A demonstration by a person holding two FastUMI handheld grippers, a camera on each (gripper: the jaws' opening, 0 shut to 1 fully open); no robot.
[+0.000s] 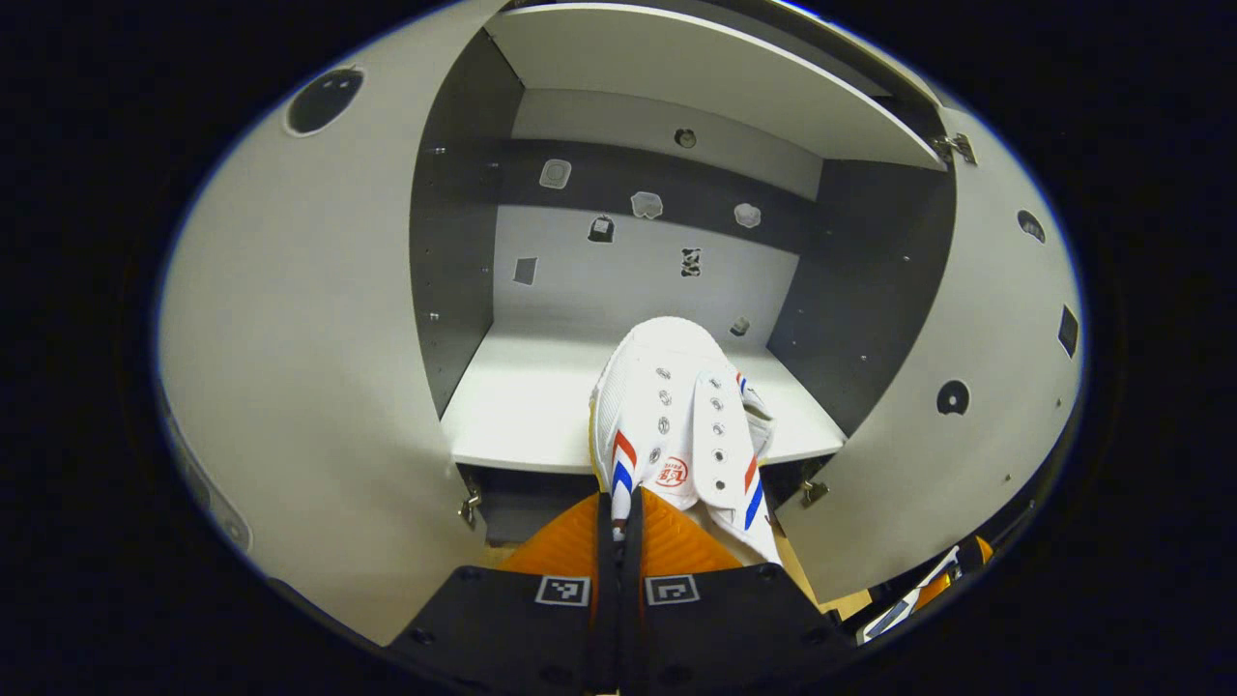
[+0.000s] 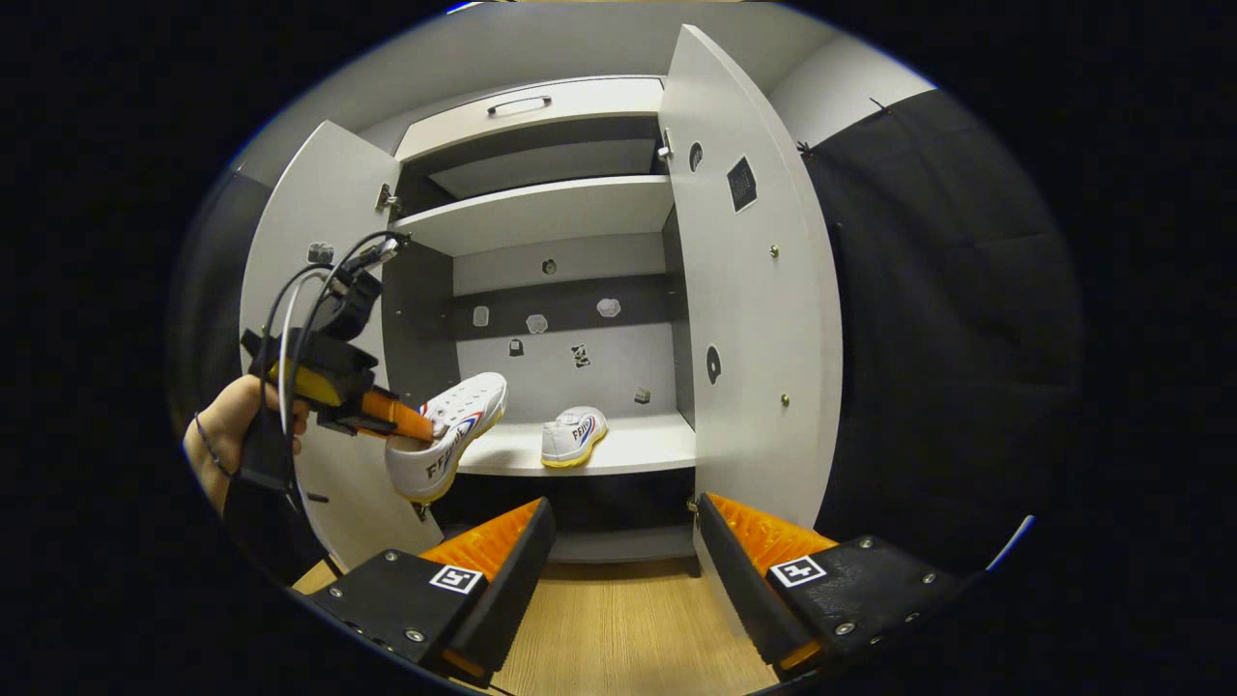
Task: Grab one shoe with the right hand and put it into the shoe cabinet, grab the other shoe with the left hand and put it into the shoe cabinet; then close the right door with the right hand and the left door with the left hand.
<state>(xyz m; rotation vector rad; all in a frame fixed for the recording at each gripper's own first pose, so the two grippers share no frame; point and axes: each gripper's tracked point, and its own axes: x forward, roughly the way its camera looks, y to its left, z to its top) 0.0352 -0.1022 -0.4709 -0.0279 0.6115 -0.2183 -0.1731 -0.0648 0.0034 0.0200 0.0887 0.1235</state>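
Over the shelf edge (image 1: pixel 541 459), left gripper (image 1: pixel 619 522) grips shoe (image 1: pixel 676 416).

**Shoe at the shelf**

My left gripper (image 1: pixel 623 527) squeezes the heel end of a white shoe (image 1: pixel 681 425) with red and blue stripes. Its toe points into the shoe cabinet (image 1: pixel 464 242), over the front edge of the white shelf (image 1: pixel 522 406). I see the left door (image 1: pixel 309 367) and the right door (image 1: pixel 966 387) both standing open.
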